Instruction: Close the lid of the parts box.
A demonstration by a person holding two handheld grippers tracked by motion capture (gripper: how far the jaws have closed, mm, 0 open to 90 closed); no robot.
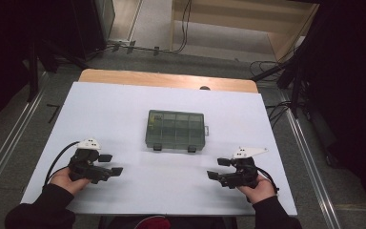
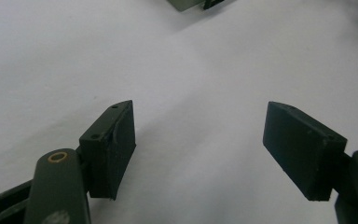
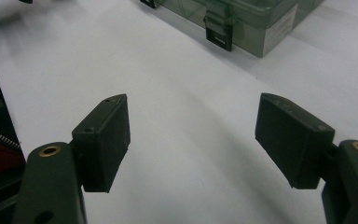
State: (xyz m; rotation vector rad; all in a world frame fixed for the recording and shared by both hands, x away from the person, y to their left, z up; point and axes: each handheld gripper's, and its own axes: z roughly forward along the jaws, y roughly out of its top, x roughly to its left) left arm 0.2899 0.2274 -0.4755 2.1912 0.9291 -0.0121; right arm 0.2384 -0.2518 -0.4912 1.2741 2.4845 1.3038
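Translucent plastic box [image 1: 176,130] (matt table [image 1: 124,109])

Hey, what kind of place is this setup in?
Probably a lab or recording studio: a white-topped table with one compartment box, dark curtains at the sides, and cables on the floor.

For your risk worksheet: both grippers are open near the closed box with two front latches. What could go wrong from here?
1. The box lies loose on the smooth white table; pushing a latch may slide it away.
2. The latches are small, so the wide-open right gripper or left gripper may slip off.
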